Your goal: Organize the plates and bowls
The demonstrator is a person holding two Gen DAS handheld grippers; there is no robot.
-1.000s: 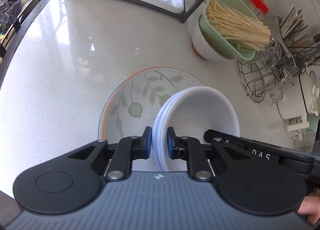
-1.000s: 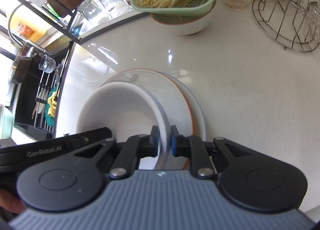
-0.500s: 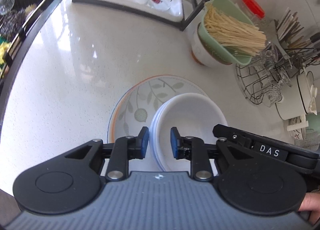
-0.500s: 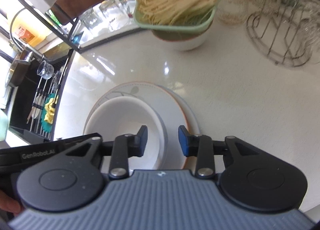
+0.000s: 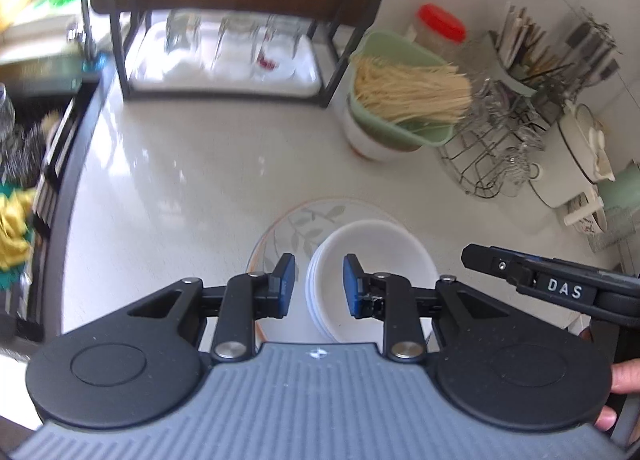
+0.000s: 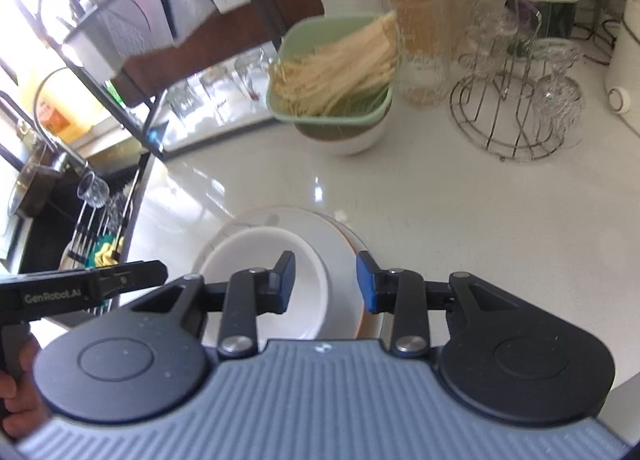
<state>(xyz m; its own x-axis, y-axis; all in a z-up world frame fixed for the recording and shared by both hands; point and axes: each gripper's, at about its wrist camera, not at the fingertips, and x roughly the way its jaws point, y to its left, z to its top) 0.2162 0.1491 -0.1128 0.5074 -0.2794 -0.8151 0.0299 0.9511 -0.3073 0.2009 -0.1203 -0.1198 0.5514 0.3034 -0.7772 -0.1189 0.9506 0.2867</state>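
the left claw (image 5: 316,284) is hanging with its blue pads spread apart, gripping nothing, low in the middle of the frame above the near rim of the white bowls (image 5: 372,256). the bowls are sitting nested on the leaf-patterned plate (image 5: 296,228), which is lying on the white desk (image 5: 180,188) at lower centre. the right claw (image 6: 325,282) is likewise gaping wide and empty, its pads straddling the bowls' (image 6: 272,260) right rim above the plate (image 6: 340,236). a green basket of noodles (image 6: 336,72) is resting on another bowl in the upper middle, well apart from the stack.
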